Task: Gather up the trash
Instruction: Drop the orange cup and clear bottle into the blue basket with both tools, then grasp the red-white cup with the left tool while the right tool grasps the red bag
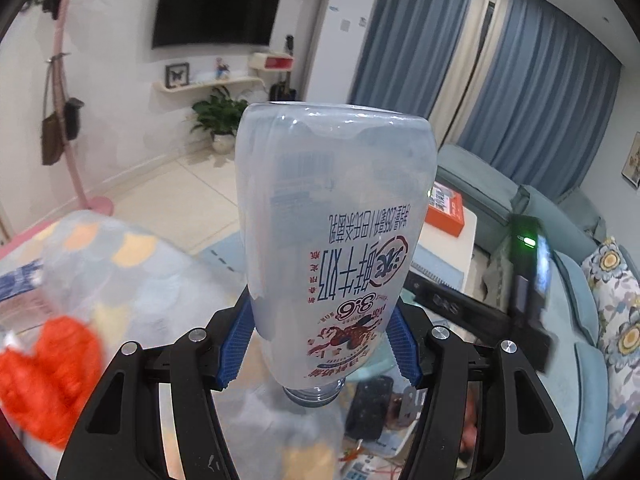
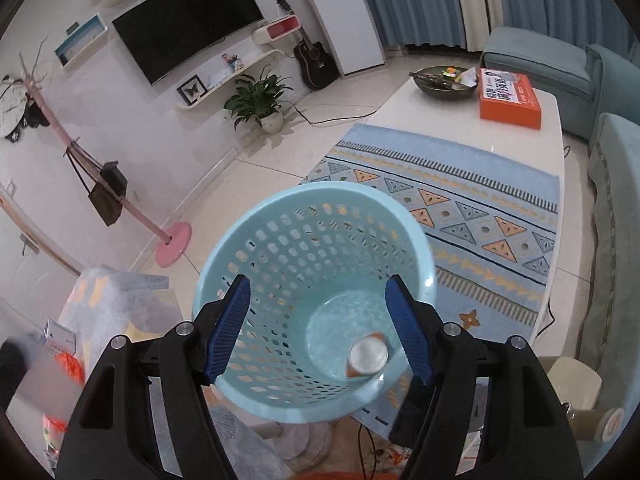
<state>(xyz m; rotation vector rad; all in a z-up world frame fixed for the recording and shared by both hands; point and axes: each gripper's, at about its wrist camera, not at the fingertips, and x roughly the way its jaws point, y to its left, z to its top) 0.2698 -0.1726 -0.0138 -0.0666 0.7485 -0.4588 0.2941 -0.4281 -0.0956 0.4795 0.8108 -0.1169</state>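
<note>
My left gripper is shut on an empty translucent milk bottle with red and blue print. The bottle is held upside down, base up and neck toward the camera, its lower body between the blue pads. In the right wrist view a light blue perforated waste basket stands on the floor just below my right gripper. The right gripper is open and empty over the basket's mouth. A can lies at the bottom of the basket.
A glass table with a black phone and papers lies under the left gripper. A white coffee table carries an orange box and a dark bowl. A blue patterned rug, teal sofa and pink coat stand surround it.
</note>
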